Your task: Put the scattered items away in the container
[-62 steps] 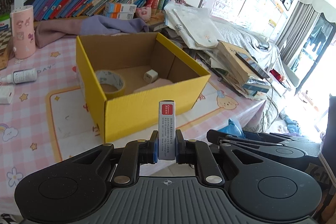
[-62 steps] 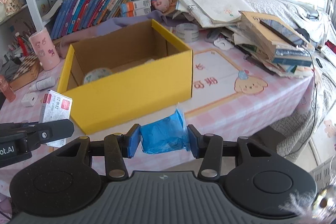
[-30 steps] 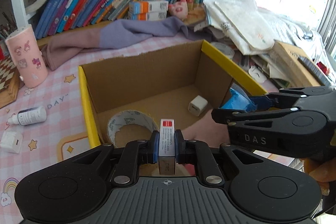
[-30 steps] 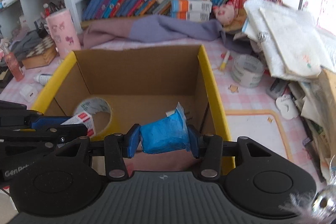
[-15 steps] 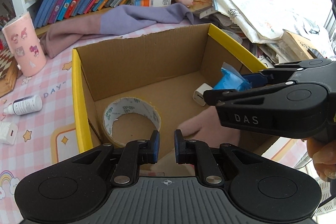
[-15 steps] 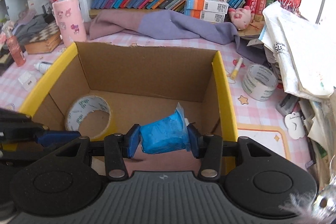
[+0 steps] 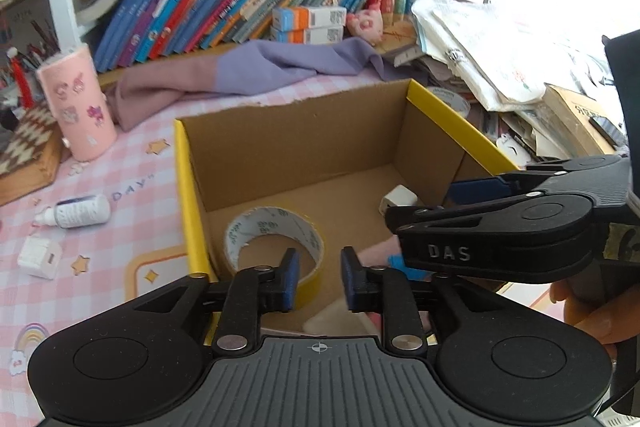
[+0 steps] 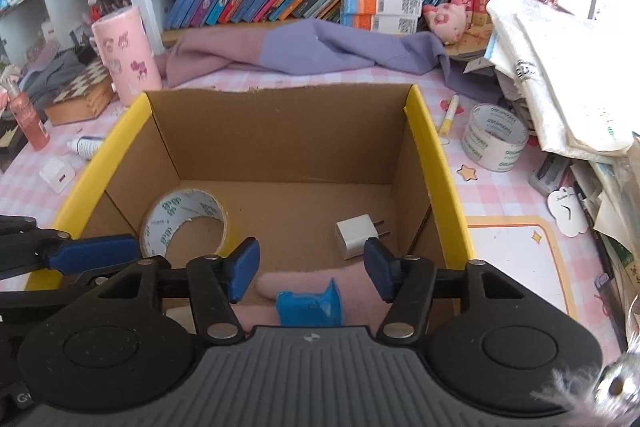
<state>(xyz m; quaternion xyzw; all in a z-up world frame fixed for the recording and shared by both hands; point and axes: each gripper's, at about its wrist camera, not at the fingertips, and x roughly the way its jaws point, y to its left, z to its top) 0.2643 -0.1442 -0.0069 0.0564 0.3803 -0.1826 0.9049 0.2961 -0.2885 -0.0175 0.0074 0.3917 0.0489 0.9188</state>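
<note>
Both grippers now empty over yellow box point(image 8: 436, 163): blue packet point(image 8: 310, 307) dropped from right gripper point(image 8: 312, 269) onto pink cloth point(image 8: 360, 291) inside; small carton gone from left gripper point(image 7: 316, 277), out of sight. Jaws of both just opening, nothing between. Tape roll point(image 8: 184, 223), white charger point(image 8: 356, 235) on box floor
</note>
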